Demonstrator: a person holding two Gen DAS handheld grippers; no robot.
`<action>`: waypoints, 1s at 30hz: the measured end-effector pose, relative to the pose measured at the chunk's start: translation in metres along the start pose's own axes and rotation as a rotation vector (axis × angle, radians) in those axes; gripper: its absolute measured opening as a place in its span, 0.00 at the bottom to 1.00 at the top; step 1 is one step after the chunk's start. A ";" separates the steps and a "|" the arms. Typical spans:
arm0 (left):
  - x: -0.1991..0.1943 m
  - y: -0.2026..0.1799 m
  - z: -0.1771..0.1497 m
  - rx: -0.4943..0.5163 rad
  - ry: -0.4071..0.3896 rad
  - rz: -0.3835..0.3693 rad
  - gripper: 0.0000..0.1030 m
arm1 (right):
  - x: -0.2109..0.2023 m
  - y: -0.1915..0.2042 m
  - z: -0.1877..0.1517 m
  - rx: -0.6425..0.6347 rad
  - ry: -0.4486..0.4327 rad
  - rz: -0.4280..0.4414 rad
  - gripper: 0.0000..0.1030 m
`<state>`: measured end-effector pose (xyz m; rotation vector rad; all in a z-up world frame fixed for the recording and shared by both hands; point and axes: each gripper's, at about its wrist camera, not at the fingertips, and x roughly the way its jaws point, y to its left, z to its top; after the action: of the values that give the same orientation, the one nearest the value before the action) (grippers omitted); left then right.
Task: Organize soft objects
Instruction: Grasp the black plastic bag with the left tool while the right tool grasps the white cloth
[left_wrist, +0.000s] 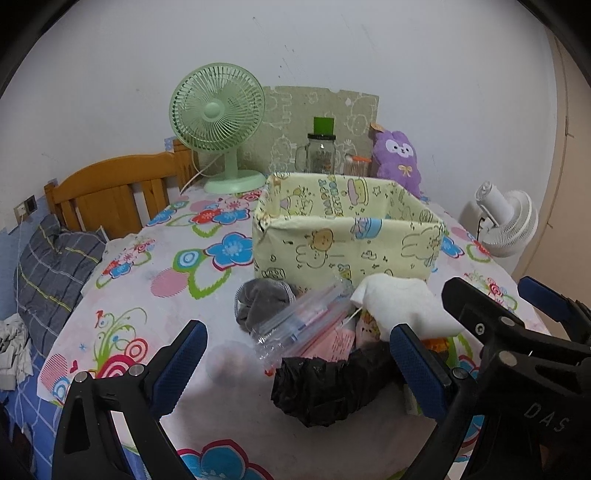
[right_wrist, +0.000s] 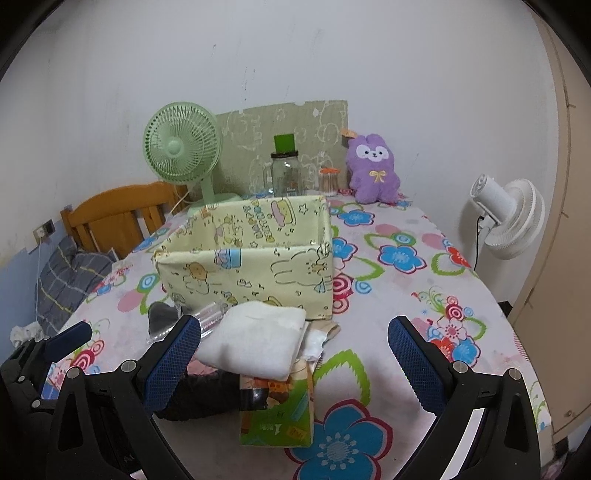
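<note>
A pile of soft items lies in front of a yellow cartoon-print box (left_wrist: 347, 240) (right_wrist: 251, 269): a folded white cloth (left_wrist: 402, 306) (right_wrist: 255, 343), a grey sock (left_wrist: 258, 299) (right_wrist: 162, 314), a crumpled black bag (left_wrist: 325, 384), a clear plastic pouch (left_wrist: 299, 325) and a green tissue pack (right_wrist: 280, 410). My left gripper (left_wrist: 299, 373) is open, its fingers either side of the black bag. My right gripper (right_wrist: 295, 362) is open over the white cloth and tissue pack. It also shows at the right of the left wrist view (left_wrist: 491, 306).
The table (right_wrist: 406, 332) has a floral cloth. At its back stand a green fan (left_wrist: 218, 125), a glass jar (left_wrist: 321, 153), a purple plush (left_wrist: 399, 158) (right_wrist: 375, 170) and a board. A white fan (right_wrist: 506, 218) stands to the right, a wooden bed frame (left_wrist: 110, 192) to the left.
</note>
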<state>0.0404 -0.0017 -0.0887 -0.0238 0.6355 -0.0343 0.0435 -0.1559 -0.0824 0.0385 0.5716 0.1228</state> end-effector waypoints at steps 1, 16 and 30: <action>0.003 0.000 -0.002 0.003 0.008 -0.001 0.97 | 0.003 0.001 -0.002 -0.001 0.006 0.002 0.99; 0.030 -0.006 -0.023 -0.011 0.084 -0.036 0.97 | 0.035 0.012 -0.021 -0.025 0.075 0.025 0.99; 0.043 -0.012 -0.026 -0.004 0.115 -0.053 0.72 | 0.050 0.022 -0.020 -0.042 0.093 0.027 0.99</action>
<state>0.0595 -0.0159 -0.1344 -0.0429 0.7497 -0.0863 0.0717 -0.1281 -0.1245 -0.0004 0.6617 0.1638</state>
